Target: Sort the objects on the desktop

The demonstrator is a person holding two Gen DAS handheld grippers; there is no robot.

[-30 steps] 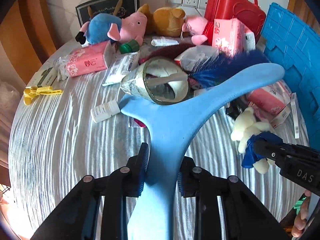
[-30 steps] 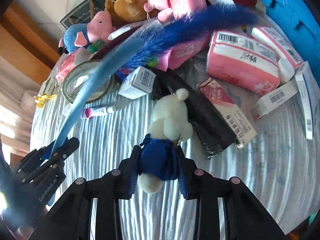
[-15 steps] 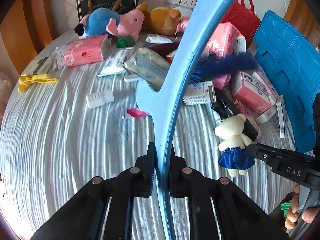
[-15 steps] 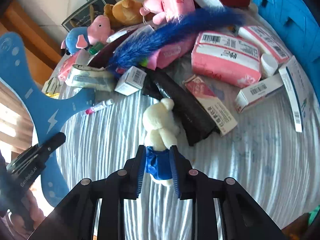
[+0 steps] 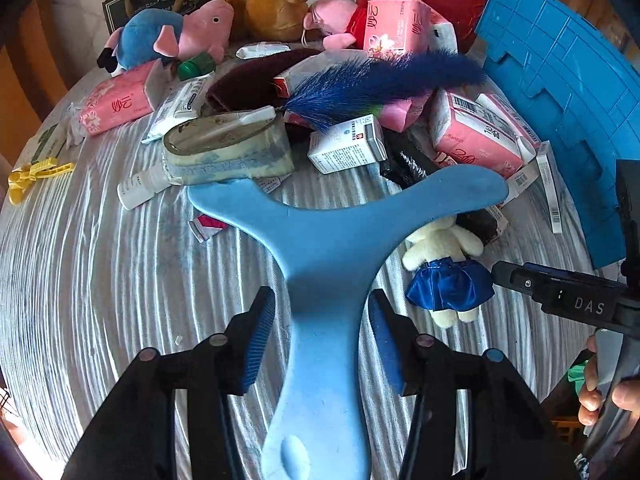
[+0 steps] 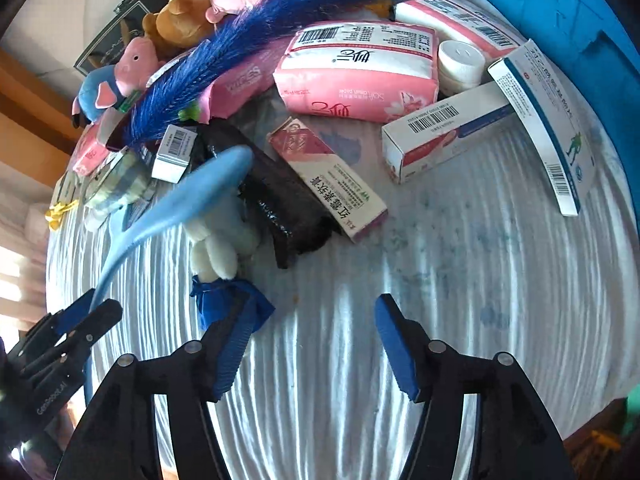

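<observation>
Plush toys (image 5: pixel 172 38): five; pink tissue packs (image 5: pixel 476 136): three.

The blue boomerang's (image 5: pixel 328 248) lowest arm runs off the bottom edge of the left wrist view, and its upper right arm covers the head of the white plush bear (image 5: pixel 444 240). In the right wrist view the boomerang (image 6: pixel 200 196) is smeared by blur and hides the bear's (image 6: pixel 216 248) head. The blue crate (image 5: pixel 560 92) is cut by the right edge.
</observation>
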